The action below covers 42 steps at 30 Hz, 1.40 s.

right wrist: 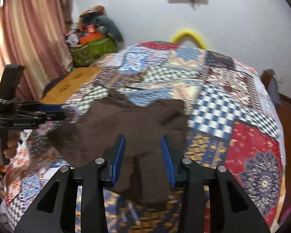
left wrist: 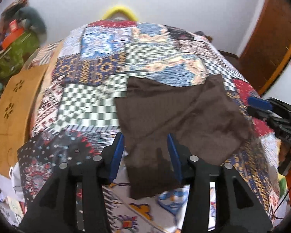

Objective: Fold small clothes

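We begin at the left gripper (left wrist: 145,155). Its two black fingers with blue pads (left wrist: 117,155) stand apart, and the pads press on nothing. Between them and below them we see the near part of the dark brown piece of small clothing (left wrist: 180,116), but the cloth lies on the bed and is not pinched.

The right gripper (right wrist: 143,157) shows the same: its blue pads (right wrist: 167,159) are apart, with a free gap, and the brown cloth (right wrist: 126,124) lies under the gap. We cannot see any pad touching the cloth.

The brown clothing is spread flat, with some soft wrinkles, on the colourful patchwork bedcover (left wrist: 91,101). It lies in the near half of the bed, close to the near edge, and its far border has two raised corners with a dip between them. In the right wrist view the left gripper (right wrist: 48,112) comes in from the left side, held by a hand (right wrist: 7,145), and its tips are just beside the left border of the cloth. In the left wrist view the right gripper (left wrist: 261,106) comes in from the right side, near the right border of the cloth.

Beyond the left edge of the bed stands a flat brown cardboard box (left wrist: 11,106), and behind it a green bag full of things (right wrist: 93,48). A yellow curved object (left wrist: 119,11) shows behind the far edge, against the white wall (left wrist: 164,2).
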{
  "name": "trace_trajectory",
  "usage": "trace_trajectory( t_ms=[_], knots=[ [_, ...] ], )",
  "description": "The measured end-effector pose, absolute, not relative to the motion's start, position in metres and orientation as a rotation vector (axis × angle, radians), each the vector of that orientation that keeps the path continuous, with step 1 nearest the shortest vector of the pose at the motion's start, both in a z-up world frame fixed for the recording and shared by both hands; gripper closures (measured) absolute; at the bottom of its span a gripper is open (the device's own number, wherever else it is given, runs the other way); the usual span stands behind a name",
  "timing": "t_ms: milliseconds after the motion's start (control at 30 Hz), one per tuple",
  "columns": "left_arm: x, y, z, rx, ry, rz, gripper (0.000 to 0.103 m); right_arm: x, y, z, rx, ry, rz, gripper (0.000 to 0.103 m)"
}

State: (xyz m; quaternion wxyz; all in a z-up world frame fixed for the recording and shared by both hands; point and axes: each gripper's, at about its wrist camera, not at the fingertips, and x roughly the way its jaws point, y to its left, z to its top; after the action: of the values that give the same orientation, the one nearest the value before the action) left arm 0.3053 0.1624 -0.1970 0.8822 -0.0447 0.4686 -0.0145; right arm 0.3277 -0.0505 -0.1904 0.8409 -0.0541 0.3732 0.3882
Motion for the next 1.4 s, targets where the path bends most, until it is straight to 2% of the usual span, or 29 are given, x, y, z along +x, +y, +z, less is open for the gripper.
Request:
trace_trajectory(
  t_ms=[133,300,367,433,600,667,733,800,933,1300,1367,1400],
  knots=[
    [0.309,0.137,-0.21,-0.039,0.989,-0.051,0.049,0.319,-0.018,-0.202,-0.145,0.812,0.892,0.068],
    [0.308,0.131,-0.242,0.005,1.048,-0.026,0.049,0.319,0.002,-0.234,-0.181,0.888,0.903,0.068],
    [0.304,0.135,-0.249,0.04,1.057,0.004,0.048,0.32,-0.002,-0.242,-0.183,0.911,0.894,0.068],
    [0.297,0.146,-0.25,0.023,1.046,0.013,0.041,0.321,-0.014,-0.243,-0.157,0.922,0.885,0.068],
    [0.283,0.176,-0.246,-0.048,1.055,0.041,0.037,0.32,-0.051,-0.241,-0.127,0.953,0.826,0.068],
    [0.281,0.187,-0.245,-0.08,1.063,0.068,0.034,0.32,-0.062,-0.238,-0.124,0.953,0.796,0.065],
    [0.282,0.197,-0.244,-0.12,1.075,0.099,0.033,0.321,-0.071,-0.233,-0.117,0.943,0.769,0.052],
    [0.286,0.204,-0.242,-0.172,1.078,0.097,0.033,0.324,-0.076,-0.23,-0.114,0.934,0.739,0.043],
    [0.303,0.205,-0.246,-0.242,1.095,0.051,0.03,0.338,-0.073,-0.229,-0.101,0.946,0.723,0.042],
    [0.357,0.205,-0.271,-0.354,1.113,-0.026,0.029,0.378,-0.045,-0.248,0.004,0.982,0.774,0.039],
    [0.361,0.199,-0.269,-0.319,1.1,-0.038,0.036,0.384,-0.043,-0.25,0.03,0.985,0.777,0.04],
    [0.361,0.195,-0.267,-0.31,1.093,-0.057,0.048,0.386,-0.042,-0.25,0.043,0.987,0.775,0.043]
  ],
)
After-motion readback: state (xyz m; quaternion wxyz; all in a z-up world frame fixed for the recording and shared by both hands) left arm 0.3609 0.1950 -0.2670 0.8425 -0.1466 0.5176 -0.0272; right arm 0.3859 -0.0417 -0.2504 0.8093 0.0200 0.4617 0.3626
